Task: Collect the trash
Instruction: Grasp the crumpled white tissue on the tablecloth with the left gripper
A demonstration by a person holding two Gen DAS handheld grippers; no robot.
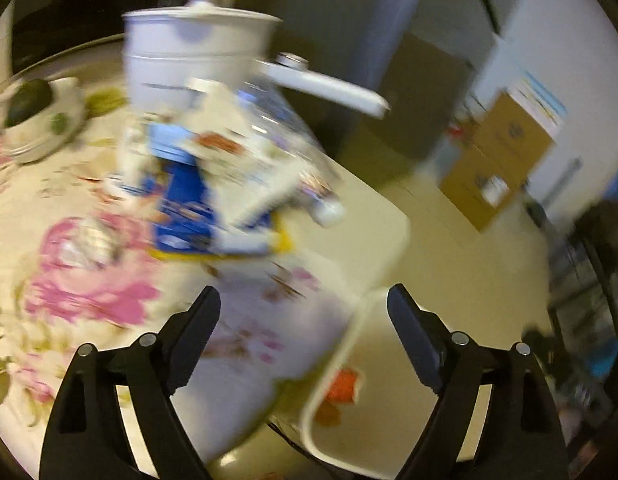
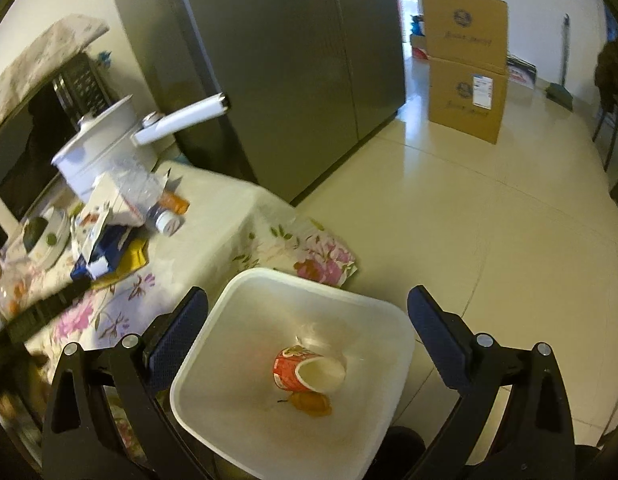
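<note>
My left gripper (image 1: 304, 292) is open with nothing between its fingers, over the near corner of the floral tablecloth (image 1: 89, 300). The view is blurred. Beyond it lies a pile of trash: blue-and-white packaging (image 1: 185, 208) and a clear plastic bottle (image 1: 293, 140) with a white cap. A crumpled clear wrapper (image 1: 89, 240) lies to the left. My right gripper (image 2: 309, 291) is open and empty above the white bin (image 2: 245, 280), which stands on the floor by the table. A red paper cup (image 2: 301, 368) and an orange scrap (image 2: 313, 404) lie in the bin.
A white pot (image 2: 97, 152) with a long handle stands behind the pile. A bowl (image 1: 41, 120) holding a dark item sits at the table's left. A grey fridge (image 2: 289, 80) rises behind the table. Two stacked cardboard boxes (image 2: 465, 80) stand on the tiled floor.
</note>
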